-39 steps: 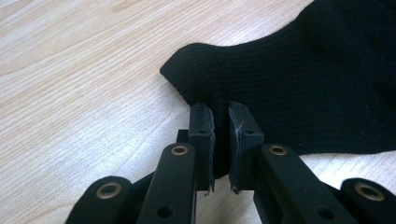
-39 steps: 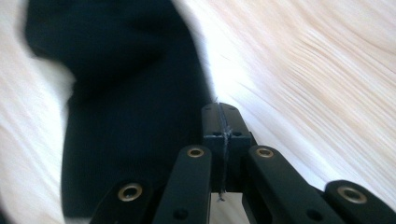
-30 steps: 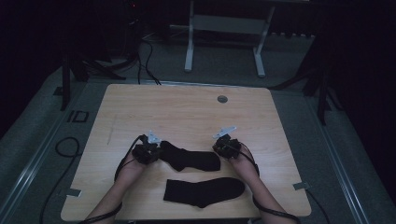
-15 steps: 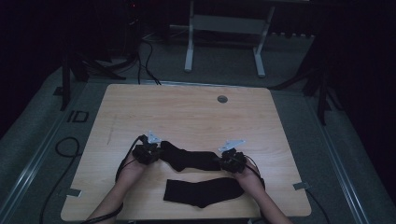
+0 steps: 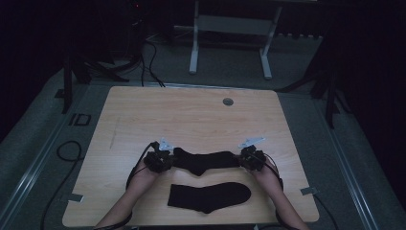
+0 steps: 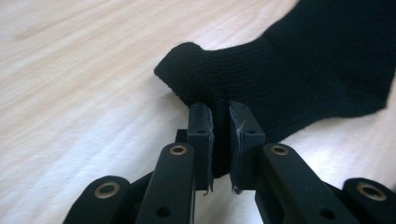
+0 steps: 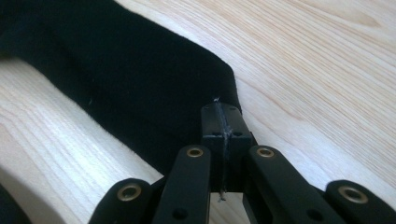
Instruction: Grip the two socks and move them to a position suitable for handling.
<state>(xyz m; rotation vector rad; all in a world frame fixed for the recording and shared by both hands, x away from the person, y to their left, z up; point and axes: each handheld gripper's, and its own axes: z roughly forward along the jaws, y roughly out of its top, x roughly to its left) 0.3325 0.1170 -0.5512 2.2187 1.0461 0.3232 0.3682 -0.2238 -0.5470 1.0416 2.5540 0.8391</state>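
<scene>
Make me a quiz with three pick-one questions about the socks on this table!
1. Where is the loose sock?
A. Nearer the person than the held sock
B. By the round hole at the far edge
C. On the floor

2. How many socks are on the table?
A. One
B. Two
C. Four

3. What is the left tongs doing?
A. Hanging open above the wood
B. Pinching one end of a sock
C. Holding a cup

Answers:
1. A, since the high view shows it lying flat below the stretched sock, closer to the arms.
2. B, since two black socks lie there, one stretched and one loose.
3. B, since the left gripper view shows black cloth squeezed between the pads; the right tongs pinches the other end.
</scene>
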